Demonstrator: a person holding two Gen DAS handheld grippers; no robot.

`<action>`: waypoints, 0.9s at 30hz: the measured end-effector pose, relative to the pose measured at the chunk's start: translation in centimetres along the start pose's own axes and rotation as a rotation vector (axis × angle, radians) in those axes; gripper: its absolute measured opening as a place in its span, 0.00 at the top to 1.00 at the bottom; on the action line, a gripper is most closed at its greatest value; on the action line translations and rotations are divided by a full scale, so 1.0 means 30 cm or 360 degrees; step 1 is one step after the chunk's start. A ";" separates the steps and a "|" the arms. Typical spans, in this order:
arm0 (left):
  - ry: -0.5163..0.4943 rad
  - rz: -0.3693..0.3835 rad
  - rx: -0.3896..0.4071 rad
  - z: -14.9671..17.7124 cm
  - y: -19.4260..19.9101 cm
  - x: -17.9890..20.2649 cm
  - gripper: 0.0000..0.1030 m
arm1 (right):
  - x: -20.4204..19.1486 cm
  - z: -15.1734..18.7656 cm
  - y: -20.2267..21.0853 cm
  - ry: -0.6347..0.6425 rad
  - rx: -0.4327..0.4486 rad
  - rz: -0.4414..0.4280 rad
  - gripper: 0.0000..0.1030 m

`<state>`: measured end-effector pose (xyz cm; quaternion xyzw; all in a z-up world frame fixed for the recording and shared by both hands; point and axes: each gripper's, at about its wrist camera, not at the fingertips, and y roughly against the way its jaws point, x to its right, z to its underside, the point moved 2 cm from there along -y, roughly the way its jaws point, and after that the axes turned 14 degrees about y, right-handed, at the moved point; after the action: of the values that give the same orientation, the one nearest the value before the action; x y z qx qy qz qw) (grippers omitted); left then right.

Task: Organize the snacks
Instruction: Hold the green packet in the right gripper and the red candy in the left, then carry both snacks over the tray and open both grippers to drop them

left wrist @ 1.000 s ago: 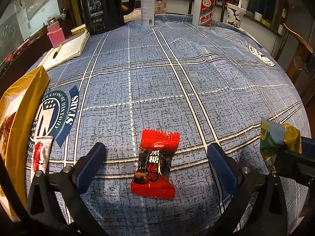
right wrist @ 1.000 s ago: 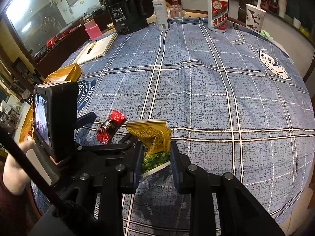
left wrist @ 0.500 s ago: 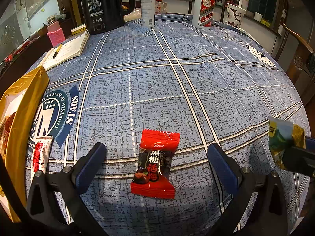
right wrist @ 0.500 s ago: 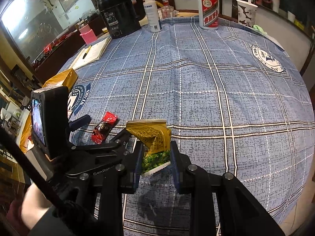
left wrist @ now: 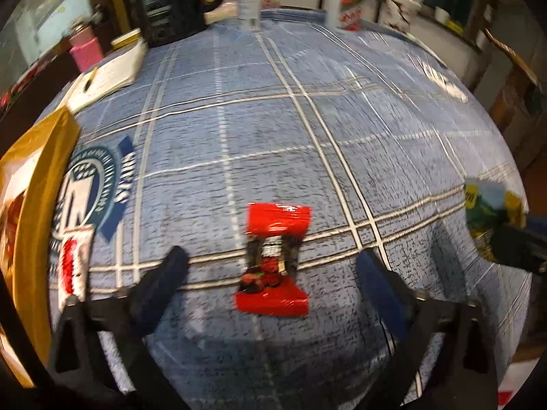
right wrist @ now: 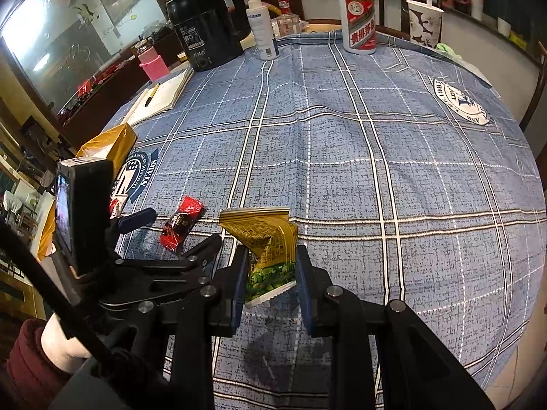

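1. Red candy (left wrist: 273, 263): lies flat on the bench (left wrist: 342, 119), on the blue plaid cloth, between the two fingers of my left hand-held gripper (left wrist: 271, 266). Landmark for all entries below.
2. Left hand-held gripper: jaws wide apart and closing, one finger on each side of the red candy, neither pad touching it. This view is blurred.
3. Right hand-held gripper (right wrist: 271, 266): clenched on a green-and-yellow snack packet (right wrist: 270, 249), held clear of the cloth, to the right of the red candy.
4. White-and-red wrapper (left wrist: 73, 259): flat on the cloth, left of the red candy, beside a round blue emblem (left wrist: 92, 188).
5. Gold bag (left wrist: 30, 205): at the bench edge, further left of the red candy than the wrapper.
6. Far side of the bench from the red candy: black kettle (right wrist: 208, 24), white spray bottle (right wrist: 261, 27), white-and-red bottle (right wrist: 359, 17), open notebook (right wrist: 160, 97) with a pen.
7. My left sleeve (right wrist: 27, 369): dark red, below the left hand-held gripper in the right wrist view.
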<state>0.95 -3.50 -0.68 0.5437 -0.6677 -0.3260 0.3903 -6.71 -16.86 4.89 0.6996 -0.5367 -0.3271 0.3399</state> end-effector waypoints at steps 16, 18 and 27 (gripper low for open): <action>-0.0216 -0.0002 -0.0084 -0.045 -0.008 0.048 0.71 | -0.013 -0.014 -0.037 0.0018 -0.0042 -0.0025 0.75; -0.0202 -0.0008 -0.0078 -0.042 -0.004 0.045 0.75 | -0.011 -0.012 -0.033 0.0009 -0.0040 -0.0016 0.75; 0.0020 0.0071 0.0045 -0.049 0.172 -0.057 0.75 | -0.054 -0.023 -0.020 0.0036 -0.0022 -0.0012 0.75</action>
<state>-0.03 -0.83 4.18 0.5363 -0.6817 -0.3043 0.3939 -6.16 -15.10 4.91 0.7029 -0.5278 -0.3242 0.3495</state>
